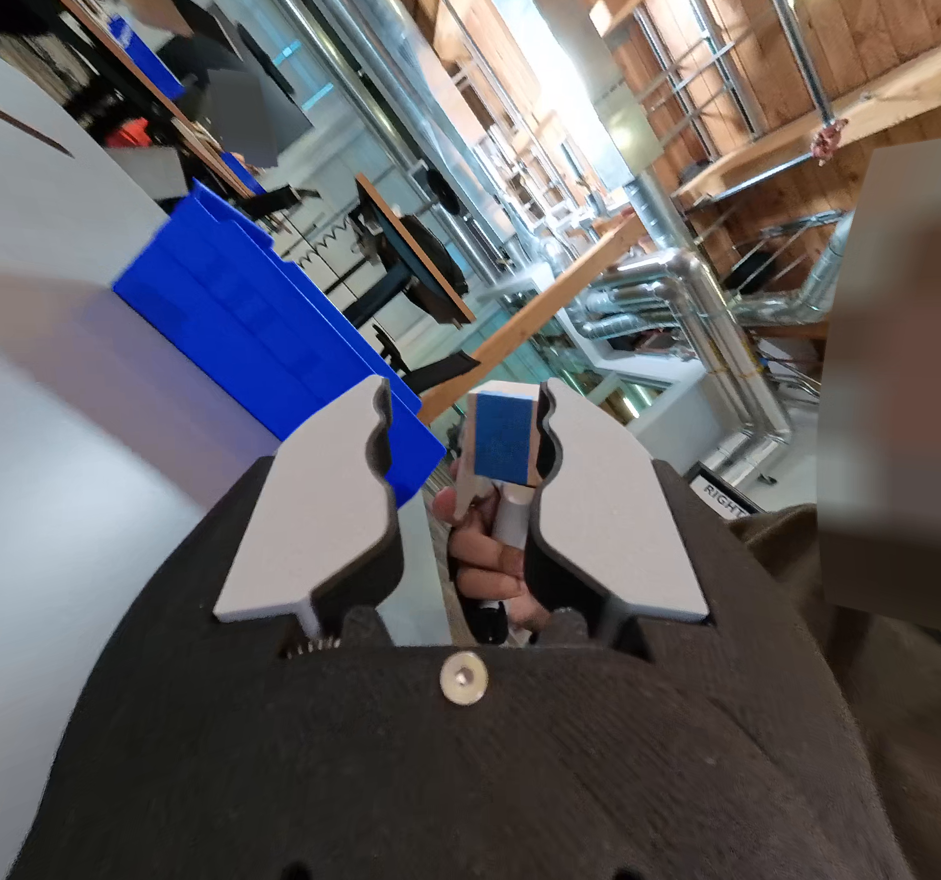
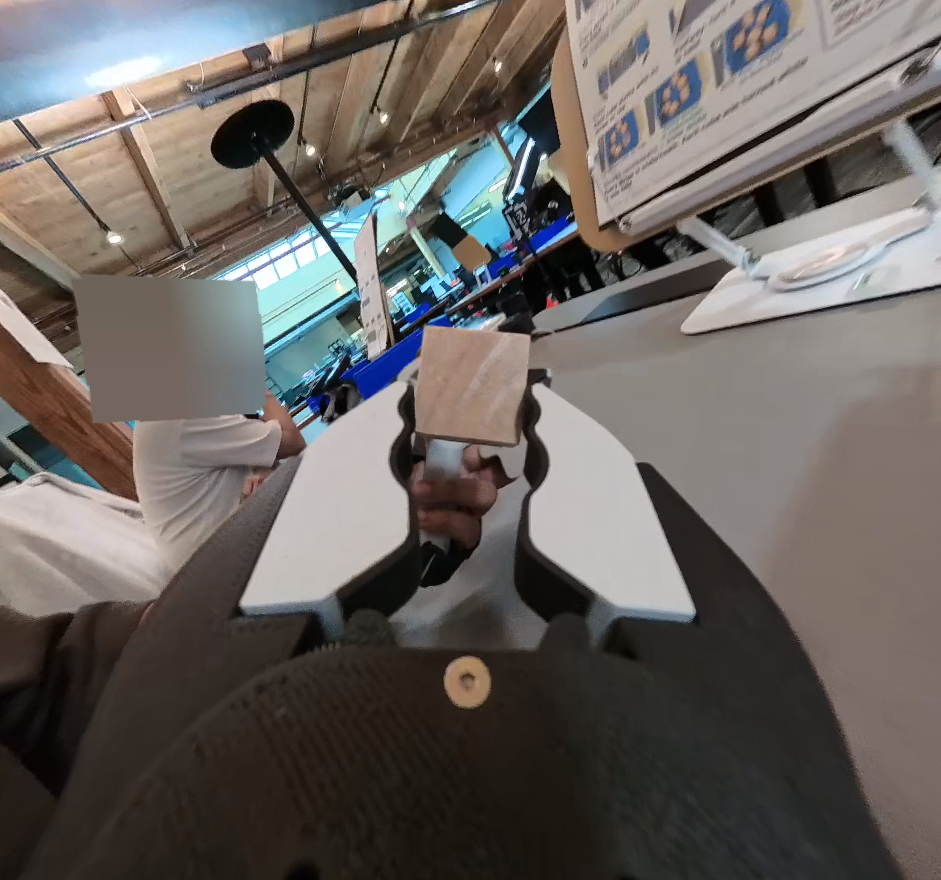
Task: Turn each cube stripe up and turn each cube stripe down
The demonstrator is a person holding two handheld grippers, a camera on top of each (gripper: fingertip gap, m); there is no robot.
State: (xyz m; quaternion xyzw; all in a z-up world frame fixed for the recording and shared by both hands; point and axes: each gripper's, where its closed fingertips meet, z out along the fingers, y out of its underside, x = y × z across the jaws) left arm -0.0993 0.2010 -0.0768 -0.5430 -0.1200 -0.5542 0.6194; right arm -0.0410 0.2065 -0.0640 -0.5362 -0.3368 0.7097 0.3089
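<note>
A wooden cube (image 2: 471, 384) sits between the fingertips of my right gripper (image 2: 471, 405), which is shut on it and holds it up in the air; a plain wood face points at this camera. In the left wrist view the same cube (image 1: 501, 435) shows a blue stripe on the face towards the camera. My left gripper (image 1: 466, 407) is open, and the cube stands in the gap close against its right finger. A hand (image 1: 489, 565) on a white handle shows behind the cube. The two grippers face each other.
A blue bin (image 1: 244, 326) stands on the white table (image 1: 66, 473) to the left. An instruction sheet on a stand (image 2: 738, 66) with a white base (image 2: 814, 290) sits on the grey table (image 2: 738, 448) at right. A person in a white sleeve (image 2: 203, 463) is at left.
</note>
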